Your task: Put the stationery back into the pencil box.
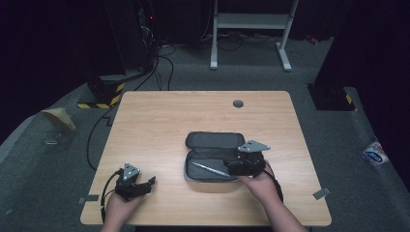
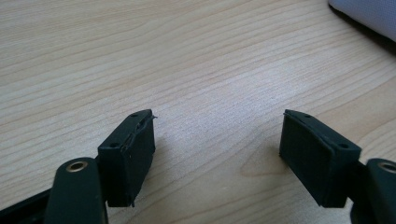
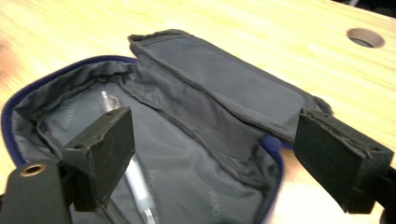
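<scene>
A grey fabric pencil case (image 1: 212, 157) lies unzipped and spread flat at the middle right of the wooden table (image 1: 159, 121). A silver pen (image 1: 209, 168) lies inside its near half. My right gripper (image 1: 231, 166) hovers at the case's right end, open, nothing between its pads. In the right gripper view the pencil case (image 3: 196, 112) shows its grey lining, and the pen (image 3: 140, 186) runs partly hidden behind the left jaw. My left gripper (image 1: 147, 183) rests near the table's front left, open over bare wood (image 2: 215, 93).
A round cable hole (image 1: 238, 103) sits near the table's far edge. Behind the table stand a white desk frame (image 1: 251, 29) and dark equipment with cables on the floor. Bare wood spans the table's left and far parts.
</scene>
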`<state>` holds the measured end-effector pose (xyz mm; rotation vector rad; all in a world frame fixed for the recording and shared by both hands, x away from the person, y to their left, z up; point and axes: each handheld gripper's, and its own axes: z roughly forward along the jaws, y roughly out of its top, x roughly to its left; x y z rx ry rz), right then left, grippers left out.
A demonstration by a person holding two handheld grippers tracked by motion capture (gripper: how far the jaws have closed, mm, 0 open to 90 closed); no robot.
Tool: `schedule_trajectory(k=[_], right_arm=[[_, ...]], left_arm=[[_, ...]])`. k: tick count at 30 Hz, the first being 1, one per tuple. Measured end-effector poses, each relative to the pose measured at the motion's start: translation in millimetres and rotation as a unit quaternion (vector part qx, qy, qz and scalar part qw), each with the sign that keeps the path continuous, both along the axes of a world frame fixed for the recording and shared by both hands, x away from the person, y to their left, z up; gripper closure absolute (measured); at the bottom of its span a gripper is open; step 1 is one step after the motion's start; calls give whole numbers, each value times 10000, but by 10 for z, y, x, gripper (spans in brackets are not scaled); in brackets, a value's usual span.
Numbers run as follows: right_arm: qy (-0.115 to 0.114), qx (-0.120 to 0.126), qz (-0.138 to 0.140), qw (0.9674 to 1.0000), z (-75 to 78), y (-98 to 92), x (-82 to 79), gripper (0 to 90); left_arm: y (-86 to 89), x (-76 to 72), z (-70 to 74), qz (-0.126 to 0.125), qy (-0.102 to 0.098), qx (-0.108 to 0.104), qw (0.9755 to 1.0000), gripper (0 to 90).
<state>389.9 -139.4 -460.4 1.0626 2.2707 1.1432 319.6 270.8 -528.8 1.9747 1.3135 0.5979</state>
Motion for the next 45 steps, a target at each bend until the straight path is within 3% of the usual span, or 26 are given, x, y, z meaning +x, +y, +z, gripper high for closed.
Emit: schedule_trajectory(k=[14, 20, 28, 35, 39, 41, 42, 45], right_arm=[[94, 25, -567, 9983, -103, -535, 38, 135], [71, -30, -900, 9959, -180, -798, 15, 136], [299, -215, -1344, 9902, -429, -1127, -51, 144], [489, -406, -1480, 9869, -592, -1223, -102, 141], [453, -596, -1496, 9859, -628, -1166, -132, 146], [453, -562, -1470, 9865, -632, -1162, -132, 149], [597, -433, -1414, 9872, -633, -1172, -115, 153], [589, -442, -1428, 9870, -634, -1171, -114, 152]], left_arm=[[-2, -2, 0, 11, -6, 5, 10000, 269], [-2, -3, 0, 16, -6, 9, 10000, 270], [-4, -6, 0, 31, -6, 8, 10000, 270], [-3, -7, 1, 29, 2, 15, 10000, 270], [-3, -7, 1, 28, 1, 17, 10000, 270], [-3, -7, 1, 30, 1, 15, 10000, 270], [-3, -7, 1, 30, 2, 12, 10000, 271], [-2, -7, 1, 29, -1, 13, 10000, 270]])
